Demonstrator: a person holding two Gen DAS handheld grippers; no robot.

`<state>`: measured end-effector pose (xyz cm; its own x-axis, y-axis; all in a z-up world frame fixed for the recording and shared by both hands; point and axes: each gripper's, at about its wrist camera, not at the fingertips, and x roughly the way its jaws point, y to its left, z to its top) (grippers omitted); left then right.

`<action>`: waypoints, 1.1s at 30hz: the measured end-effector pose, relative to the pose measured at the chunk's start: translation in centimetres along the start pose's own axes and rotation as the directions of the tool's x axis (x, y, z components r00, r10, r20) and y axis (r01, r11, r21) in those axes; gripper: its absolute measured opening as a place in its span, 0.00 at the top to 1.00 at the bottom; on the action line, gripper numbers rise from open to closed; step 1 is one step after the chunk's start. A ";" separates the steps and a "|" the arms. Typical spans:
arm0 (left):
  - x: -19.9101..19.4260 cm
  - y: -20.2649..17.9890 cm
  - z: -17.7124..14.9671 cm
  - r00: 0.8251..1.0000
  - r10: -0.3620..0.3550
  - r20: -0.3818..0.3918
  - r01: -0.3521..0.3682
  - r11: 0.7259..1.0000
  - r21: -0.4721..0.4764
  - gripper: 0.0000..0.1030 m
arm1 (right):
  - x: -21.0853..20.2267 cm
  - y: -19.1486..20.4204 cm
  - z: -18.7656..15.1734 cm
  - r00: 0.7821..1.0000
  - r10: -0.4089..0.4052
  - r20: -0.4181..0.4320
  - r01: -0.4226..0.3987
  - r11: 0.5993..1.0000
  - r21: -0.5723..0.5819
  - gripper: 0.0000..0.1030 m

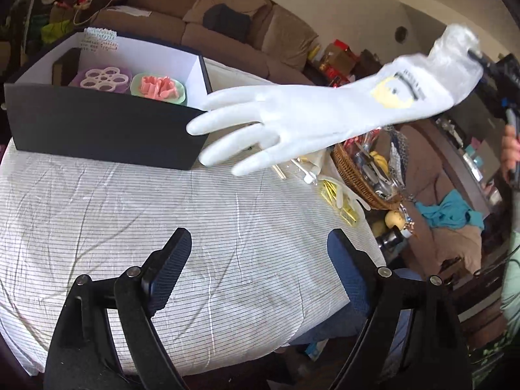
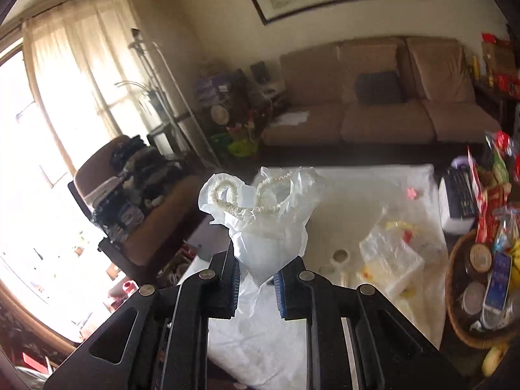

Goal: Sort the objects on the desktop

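A long white rubber glove hangs in the air over the striped tablecloth, its fingers pointing left toward a black box. My right gripper is at the upper right of the left wrist view, shut on the glove's clear elastic cuff. In the right wrist view that cuff bunches up out of my right gripper, pinched between both pads. My left gripper is open and empty, low over the tablecloth and below the glove. The box holds a purple dish and a green dish.
A wicker basket of bottles and bananas sits at the table's right edge, also seen as the basket in the right wrist view. A second glove on yellow packets lies beside it. A clear plastic bag and tape roll lie on the table.
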<state>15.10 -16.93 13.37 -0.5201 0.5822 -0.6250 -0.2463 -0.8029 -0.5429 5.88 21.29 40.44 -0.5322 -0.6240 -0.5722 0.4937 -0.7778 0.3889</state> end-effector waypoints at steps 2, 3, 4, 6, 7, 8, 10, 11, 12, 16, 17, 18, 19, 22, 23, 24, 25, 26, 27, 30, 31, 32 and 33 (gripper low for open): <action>0.2 0.6 -0.2 1.000 0.016 -0.014 -0.016 1.000 -0.010 0.18 | 1.1 -1.3 -0.6 1.000 0.018 -0.004 -0.017 0.998 0.059 0.86; 0.2 0.8 -0.3 1.000 0.023 -0.020 -0.024 1.000 -0.011 0.18 | 1.5 -1.5 -0.7 1.000 0.025 0.000 -0.025 0.997 0.069 0.86; 0.1 0.8 -0.4 0.999 0.028 -0.019 -0.028 1.000 -0.008 0.18 | 1.7 -1.4 -0.6 1.000 0.030 0.004 -0.030 0.997 0.077 0.85; -0.4 0.7 -0.5 1.000 0.030 -0.010 -0.030 1.000 0.000 0.18 | 2.3 -0.8 -0.1 0.998 0.055 -0.007 -0.054 0.996 0.072 0.86; -0.7 0.6 -0.5 0.999 0.033 -0.004 -0.033 0.999 0.001 0.18 | 2.6 0.1 0.2 0.998 0.060 -0.015 -0.059 0.997 0.057 0.85; -1.0 0.7 -0.5 0.999 0.036 0.002 -0.036 0.999 0.000 0.18 | 3.1 1.2 0.6 0.997 0.069 -0.027 -0.068 0.997 0.035 0.85; -1.4 0.8 -0.3 0.999 0.037 0.012 -0.037 0.999 -0.010 0.18 | 4.1 3.8 1.1 0.996 0.078 -0.053 -0.079 0.997 -0.018 0.86; -1.5 0.9 -0.2 0.999 0.039 0.016 -0.038 0.999 -0.015 0.18 | 4.6 5.3 1.3 0.994 0.086 -0.065 -0.089 0.995 -0.044 0.86; -1.6 1.0 -0.1 0.999 0.043 0.019 -0.042 0.999 -0.019 0.18 | 5.0 6.5 1.5 0.992 0.103 -0.074 -0.108 0.992 -0.063 0.86; -2.4 1.1 0.4 0.997 0.070 0.030 -0.069 0.997 -0.016 0.18 | 5.2 10.3 2.2 0.977 0.205 -0.057 -0.210 0.974 -0.089 0.86; -2.7 1.0 0.5 0.997 0.076 0.035 -0.075 0.997 -0.014 0.18 | 4.8 10.9 2.3 0.972 0.231 -0.044 -0.234 0.968 -0.092 0.86; -3.1 1.1 0.6 0.996 0.083 0.041 -0.082 0.997 -0.013 0.18 | 4.4 11.3 2.3 0.967 0.253 -0.029 -0.255 0.962 -0.094 0.86; -3.6 1.2 0.7 0.994 0.094 0.049 -0.093 0.996 -0.015 0.18 | 4.0 11.3 2.2 0.962 0.272 -0.013 -0.272 0.958 -0.092 0.86; -5.2 1.7 1.2 0.990 0.118 0.072 -0.117 0.993 -0.020 0.18 | 3.2 9.1 1.4 0.952 0.304 0.033 -0.302 0.952 -0.050 0.86; -5.8 1.9 1.3 0.989 0.123 0.080 -0.121 0.992 -0.021 0.18 | 3.2 7.7 1.0 0.950 0.309 0.043 -0.308 0.951 -0.019 0.86; -6.3 2.1 1.4 0.988 0.128 0.087 -0.126 0.992 -0.023 0.18 | 3.5 6.2 0.5 0.949 0.312 0.048 -0.313 0.950 0.015 0.86; -6.8 2.4 1.4 0.986 0.136 0.093 -0.134 0.991 -0.026 0.18 | 3.9 4.6 -0.1 0.953 0.297 0.051 -0.299 0.953 0.043 0.86; -7.2 2.6 1.5 0.984 0.147 0.097 -0.144 0.989 -0.031 0.18 | 4.4 2.9 -1.0 0.961 0.270 0.054 -0.273 0.960 0.067 0.86; -7.5 2.8 1.5 0.983 0.156 0.099 -0.153 0.988 -0.035 0.18 | 5.1 0.8 -2.0 0.966 0.254 0.054 -0.259 0.961 0.101 0.86; -7.5 3.5 1.3 0.982 0.167 0.084 -0.164 0.986 -0.041 0.18 | 8.5 -6.3 -7.3 0.974 0.225 -0.001 -0.221 0.956 0.194 0.85; -7.1 3.5 1.1 0.983 0.173 0.067 -0.170 0.985 -0.040 0.18 | 9.5 -8.8 -9.8 0.983 0.184 -0.025 -0.174 0.960 0.219 0.84; -6.6 3.5 1.0 0.983 0.178 0.048 -0.177 0.984 -0.033 0.18 | 10.4 -11.5 -12.6 0.987 0.154 -0.055 -0.135 0.955 0.263 0.82; -6.0 3.2 0.9 0.982 0.185 0.029 -0.185 0.983 -0.018 0.18 | 11.0 -14.1 -15.5 0.988 0.122 -0.096 -0.086 0.946 0.312 0.82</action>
<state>16.67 -23.13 15.85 -0.5802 0.4193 -0.6983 -0.1313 -0.8943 -0.4279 3.69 26.57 17.47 -0.3996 -0.7039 -0.5872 0.2985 -0.7056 0.6427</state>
